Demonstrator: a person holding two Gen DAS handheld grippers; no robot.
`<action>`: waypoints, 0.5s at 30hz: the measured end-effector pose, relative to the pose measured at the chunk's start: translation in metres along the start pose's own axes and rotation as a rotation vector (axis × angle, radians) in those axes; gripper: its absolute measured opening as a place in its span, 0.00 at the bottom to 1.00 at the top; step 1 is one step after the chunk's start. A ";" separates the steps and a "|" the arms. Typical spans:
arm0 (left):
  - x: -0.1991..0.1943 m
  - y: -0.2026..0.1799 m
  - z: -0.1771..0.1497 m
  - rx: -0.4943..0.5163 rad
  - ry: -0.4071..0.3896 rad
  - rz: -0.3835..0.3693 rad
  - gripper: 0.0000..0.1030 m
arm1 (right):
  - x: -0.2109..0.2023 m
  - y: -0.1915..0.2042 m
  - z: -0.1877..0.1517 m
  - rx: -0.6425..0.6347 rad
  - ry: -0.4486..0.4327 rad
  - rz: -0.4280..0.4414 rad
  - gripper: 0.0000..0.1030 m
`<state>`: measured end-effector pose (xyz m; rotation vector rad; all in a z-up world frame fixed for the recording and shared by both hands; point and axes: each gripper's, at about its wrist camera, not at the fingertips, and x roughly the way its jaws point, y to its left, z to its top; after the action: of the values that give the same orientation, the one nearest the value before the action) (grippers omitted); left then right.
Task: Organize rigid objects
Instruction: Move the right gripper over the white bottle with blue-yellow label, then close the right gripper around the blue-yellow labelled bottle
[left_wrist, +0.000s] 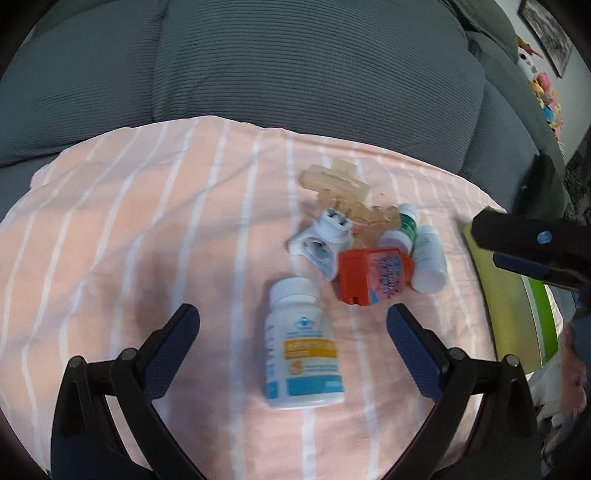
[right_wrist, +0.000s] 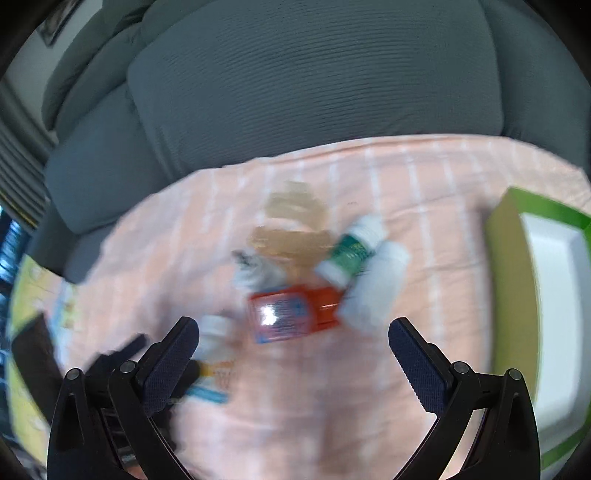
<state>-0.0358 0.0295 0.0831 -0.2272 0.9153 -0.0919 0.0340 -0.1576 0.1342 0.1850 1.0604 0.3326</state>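
Observation:
A pile of small objects lies on a pink striped cloth (left_wrist: 147, 229). A white pill bottle (left_wrist: 301, 343) with a yellow and blue label lies between the tips of my open left gripper (left_wrist: 293, 325), untouched. Behind it are an orange bottle (left_wrist: 373, 275), a white plug adapter (left_wrist: 321, 243), a green-labelled bottle (left_wrist: 408, 219), a plain white bottle (left_wrist: 428, 258) and a clear hair claw (left_wrist: 338, 184). My right gripper (right_wrist: 293, 338) is open and empty, hovering just short of the orange bottle (right_wrist: 291, 314); its view is blurred. It also shows at the right of the left wrist view (left_wrist: 532, 251).
A green box (right_wrist: 517, 266) with a white inside stands at the right edge of the cloth. Grey sofa cushions (left_wrist: 295, 62) rise behind the cloth. Plush toys (left_wrist: 543, 92) sit at the far right.

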 end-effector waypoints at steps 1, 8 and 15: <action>0.000 0.002 0.001 -0.011 0.002 -0.004 0.97 | 0.001 0.008 0.001 0.000 -0.003 0.043 1.00; 0.006 0.006 -0.001 -0.029 0.056 -0.031 0.88 | 0.029 0.046 -0.010 0.030 0.071 0.166 0.72; 0.016 0.018 -0.005 -0.068 0.117 -0.067 0.72 | 0.050 0.050 -0.016 0.055 0.098 0.182 0.53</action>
<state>-0.0304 0.0429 0.0636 -0.3181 1.0283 -0.1368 0.0333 -0.0927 0.1006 0.3178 1.1535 0.4807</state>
